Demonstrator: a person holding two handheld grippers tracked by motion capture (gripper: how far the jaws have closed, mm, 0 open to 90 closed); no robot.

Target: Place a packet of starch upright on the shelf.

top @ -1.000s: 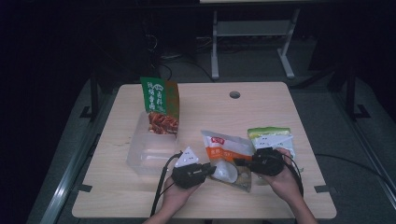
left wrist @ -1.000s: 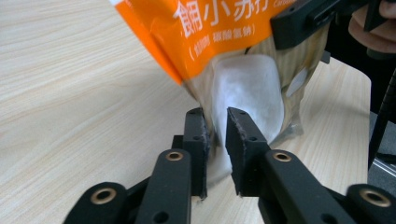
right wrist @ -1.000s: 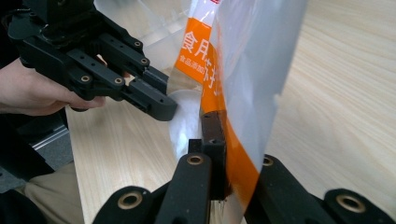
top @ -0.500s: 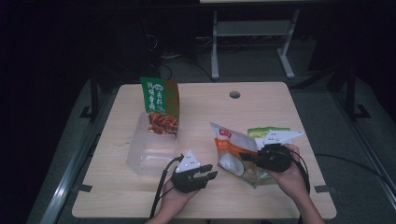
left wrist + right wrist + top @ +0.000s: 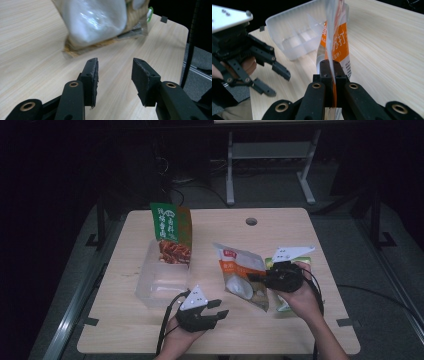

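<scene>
Seen from the high view, an orange-and-white plastic snack pouch (image 5: 242, 276) is held tilted above the pale wooden bench (image 5: 125, 330), just right of centre, clamped by the right gripper (image 5: 257, 278) at its right edge. The left gripper (image 5: 219, 308) is held low near the front edge, to the left of the pouch and apart from it, its jaws having just been opening with nothing between them. A clear plastic compartment tray (image 5: 159, 282) is seen left of centre, with a tall green snack bag (image 5: 171, 234) propped upright at its far end. A green-and-white packet (image 5: 280, 306) is partly covered by the right hand.

In the left gripper view, the 2 black jaws of the left gripper (image 5: 115, 75) are set apart over bare bench (image 5: 30, 37); the pouch (image 5: 97, 20) is shown ahead of them, untouched.

In the right gripper view, the jaws of the right gripper (image 5: 331, 71) are pressed together on the thin edge of the pouch (image 5: 337, 42), which is held upright. The tray (image 5: 299, 35) is seen beyond it, and the left gripper (image 5: 274, 77) at the left, jaws parted.
</scene>
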